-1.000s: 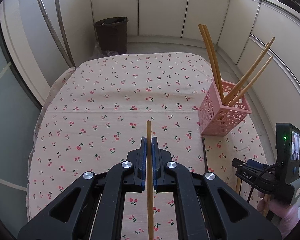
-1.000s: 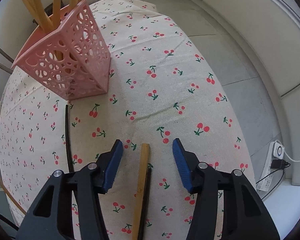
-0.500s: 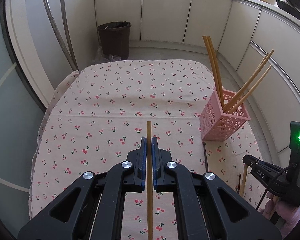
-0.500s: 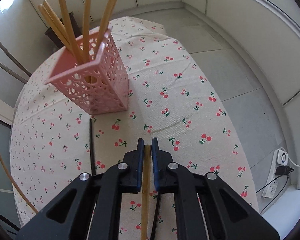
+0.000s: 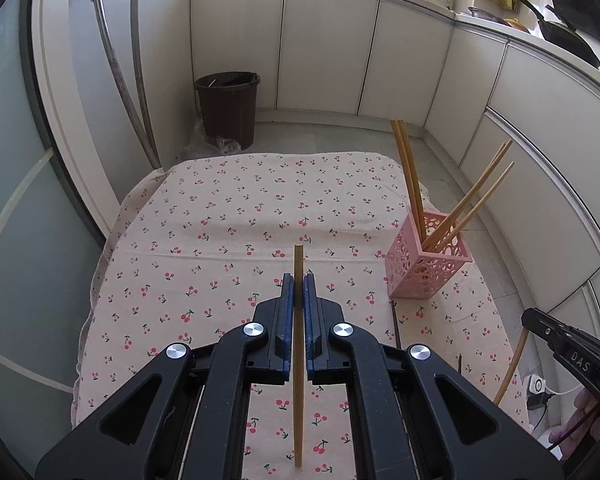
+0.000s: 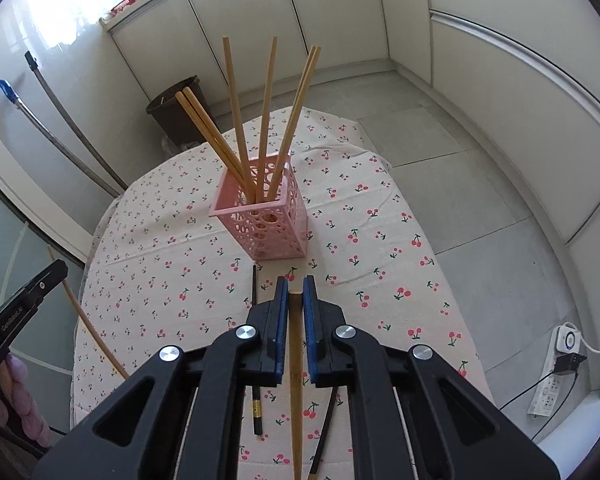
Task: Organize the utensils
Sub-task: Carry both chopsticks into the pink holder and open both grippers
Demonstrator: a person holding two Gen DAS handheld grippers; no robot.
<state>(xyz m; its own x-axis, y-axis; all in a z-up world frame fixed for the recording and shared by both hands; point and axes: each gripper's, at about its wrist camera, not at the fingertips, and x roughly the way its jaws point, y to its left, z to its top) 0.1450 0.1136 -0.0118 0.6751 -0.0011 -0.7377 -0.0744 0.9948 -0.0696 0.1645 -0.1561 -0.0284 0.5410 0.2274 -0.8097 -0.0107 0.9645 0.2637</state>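
White cabinet doors (image 5: 324, 48) line the walls from 11 to 3 o'clock; grey tiled floor (image 6: 452, 148), brown bin (image 5: 227, 108) at 11, daylight upper left.

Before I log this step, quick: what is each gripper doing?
Left gripper: shut on a wooden chopstick.
Right gripper: shut on another wooden chopstick.

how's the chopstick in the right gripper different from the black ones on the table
The chopstick in the right gripper is pale wood and clamped off the cloth; the black chopsticks are dark, one with a gold band, and lie loose on the tablecloth. All sit short of the pink holder.
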